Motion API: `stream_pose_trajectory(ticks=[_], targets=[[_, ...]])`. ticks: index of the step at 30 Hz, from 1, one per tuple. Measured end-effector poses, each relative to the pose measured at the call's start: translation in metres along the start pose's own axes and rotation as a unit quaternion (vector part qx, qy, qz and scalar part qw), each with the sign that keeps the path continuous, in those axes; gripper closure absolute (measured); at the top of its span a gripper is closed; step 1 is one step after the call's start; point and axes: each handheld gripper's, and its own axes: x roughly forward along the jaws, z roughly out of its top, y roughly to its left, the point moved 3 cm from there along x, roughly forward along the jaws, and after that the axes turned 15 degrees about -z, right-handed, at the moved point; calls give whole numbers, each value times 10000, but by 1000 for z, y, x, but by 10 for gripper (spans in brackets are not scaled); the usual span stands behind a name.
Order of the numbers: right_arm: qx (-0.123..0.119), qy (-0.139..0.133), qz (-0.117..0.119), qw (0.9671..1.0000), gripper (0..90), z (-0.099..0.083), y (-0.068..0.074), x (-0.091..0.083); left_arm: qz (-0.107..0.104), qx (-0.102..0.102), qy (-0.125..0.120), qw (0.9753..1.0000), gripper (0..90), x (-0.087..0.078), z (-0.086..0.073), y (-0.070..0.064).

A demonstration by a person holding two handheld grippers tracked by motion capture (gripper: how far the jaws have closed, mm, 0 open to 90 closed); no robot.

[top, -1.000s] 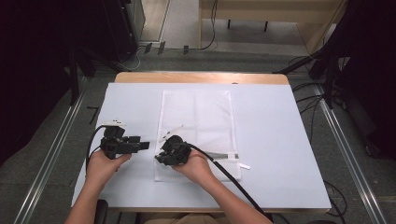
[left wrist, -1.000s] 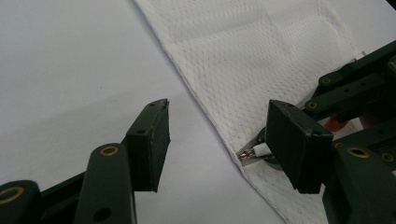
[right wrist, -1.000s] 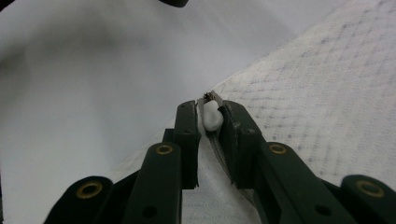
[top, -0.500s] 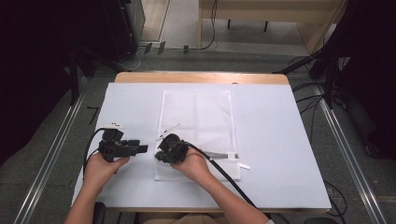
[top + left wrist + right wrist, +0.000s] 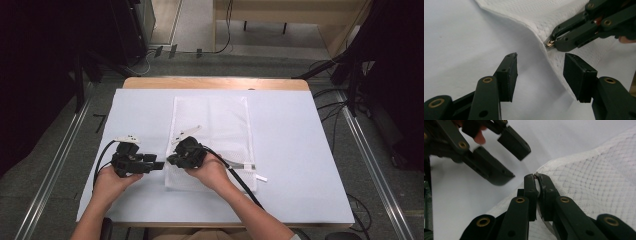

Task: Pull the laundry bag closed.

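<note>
In the high view, a white mesh bag (image 5: 212, 135) is seen flat at the centre of the white-covered bench (image 5: 300, 150), cables and grey floor lying around.

In the left gripper view, the left tongs (image 5: 540, 72) are held open beside the bag's lifted edge.

In the right gripper view, the right tongs (image 5: 537, 182) are clamped on that edge, the left tongs at 10 o'clock.

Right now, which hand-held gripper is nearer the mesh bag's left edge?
Right. The right hand-held gripper is pinching the mesh bag edge; the left hand-held gripper waits open beside it, not touching.

My wooden table (image 5: 210, 82) wears a white cover (image 5: 300, 150); grey floor (image 5: 40, 165), metal rails (image 5: 55, 160), and cables (image 5: 330, 107) surround it.
</note>
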Motion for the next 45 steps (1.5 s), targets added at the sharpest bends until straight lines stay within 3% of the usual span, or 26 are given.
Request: stream_pose_trajectory(ticks=[8,13,16,27,33,37,41,45], targets=[[51,-150,134,9998,873,5,0,-10,-144,0,238,9996,470,14,1,-1],[-116,-239,228,9994,873,7,3,-16,-144,43,484,9987,534,20,0,0],[-268,-230,299,9989,873,7,5,-18,-178,64,480,9987,565,21,1,-1],[-266,-147,527,9981,874,5,5,-18,-322,354,493,9976,644,22,2,-5],[-318,-116,425,9985,874,4,1,-18,-454,350,482,9972,635,20,2,-5],[-402,-160,357,9984,874,4,2,-18,-570,299,409,9971,576,19,3,-5],[-333,-204,414,9984,874,5,3,-19,-641,276,427,9966,540,21,3,-5],[-422,-233,295,9984,874,6,3,-20,-746,353,434,9956,521,21,3,-8]])
